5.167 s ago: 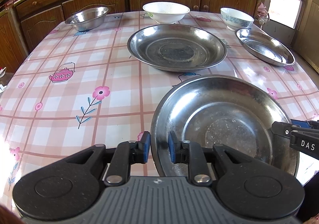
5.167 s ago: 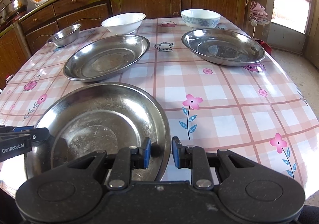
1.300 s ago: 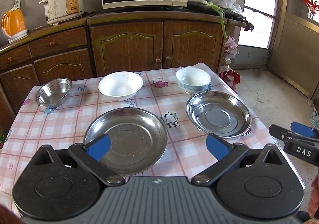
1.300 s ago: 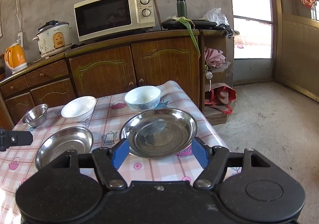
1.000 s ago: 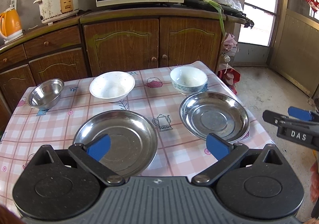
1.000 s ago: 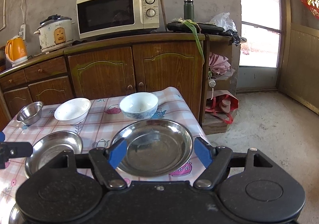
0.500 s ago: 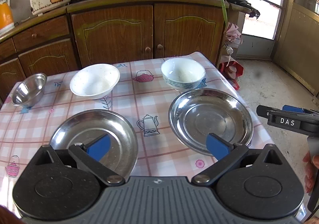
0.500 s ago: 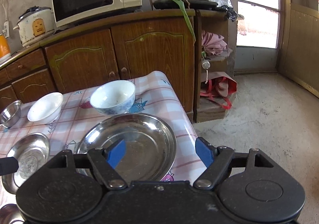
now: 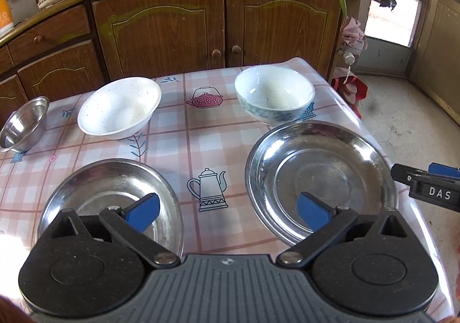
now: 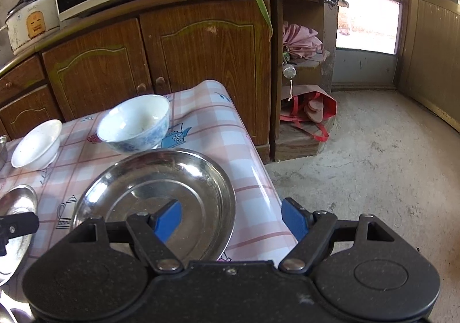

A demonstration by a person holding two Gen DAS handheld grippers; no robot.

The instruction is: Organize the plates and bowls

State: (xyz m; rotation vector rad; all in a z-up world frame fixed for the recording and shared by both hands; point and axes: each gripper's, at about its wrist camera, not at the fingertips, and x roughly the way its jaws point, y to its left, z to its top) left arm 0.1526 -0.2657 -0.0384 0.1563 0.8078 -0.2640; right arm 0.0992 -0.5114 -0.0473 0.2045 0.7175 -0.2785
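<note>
- Right wrist view shows the right gripper spread wide and empty, hanging over the near right edge of the steel plate, one blue pad above the plate's floor and the other out past the table edge.
- That plate sits hard by the table's right edge; a clumsy nudge outward could, I reckon, send it onto the concrete floor.
- Left wrist view shows the left gripper also splayed and holding nothing, poised between the left steel plate and the right one.
- Both grippers hover near the same right plate, so they could knock together, or each tug it a different way.
- Thin, slick steel rims are hard to pinch; a shallow bite may let the plate slip and clatter.
- The blue-patterned bowl stands just beyond the right plate, apparently touching its far rim, so a forward shove could bump it.
- The white bowl and small steel bowl sit farther left, out of harm's way.
</note>
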